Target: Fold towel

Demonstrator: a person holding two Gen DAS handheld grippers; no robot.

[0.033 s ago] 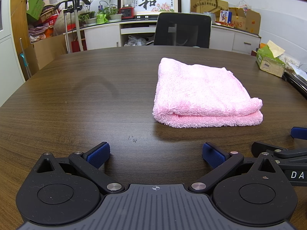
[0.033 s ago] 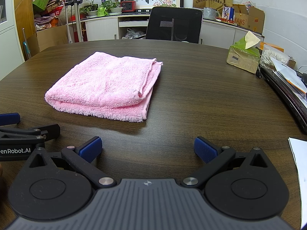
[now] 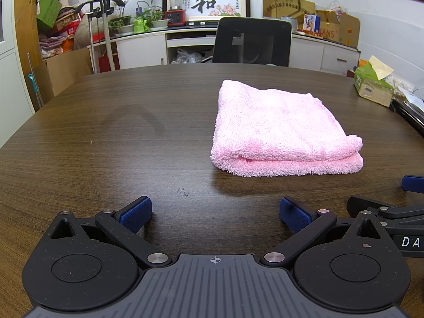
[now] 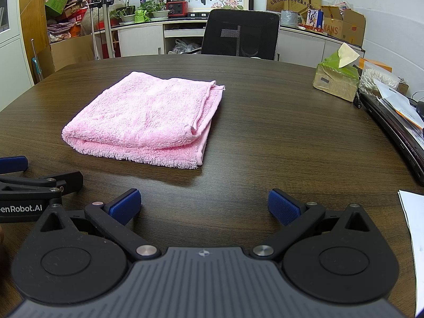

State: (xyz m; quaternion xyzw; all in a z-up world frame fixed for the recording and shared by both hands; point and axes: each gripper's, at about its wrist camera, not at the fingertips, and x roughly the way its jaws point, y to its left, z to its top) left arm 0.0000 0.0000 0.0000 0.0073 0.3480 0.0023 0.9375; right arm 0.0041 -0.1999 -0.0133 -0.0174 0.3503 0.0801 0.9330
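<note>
Pink towel (image 3: 283,129) lies folded flat on the tabletop (image 3: 119,137), ahead of both tongs, clear of each; long axis runs away from them, folded edge nearest. Left tongs (image 3: 215,209) spread fully wide, nothing between the pads. Right tongs (image 4: 204,204) likewise wide, empty. Tissue box (image 4: 336,79) far right, one tissue sticking up.

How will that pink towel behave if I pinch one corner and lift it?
The towel looks soft and fluffy, so it would probably droop and unfold rather than lift flat. Its loose layers, open at one side, likely separate. On the smooth table it may slide when pushed.
</note>
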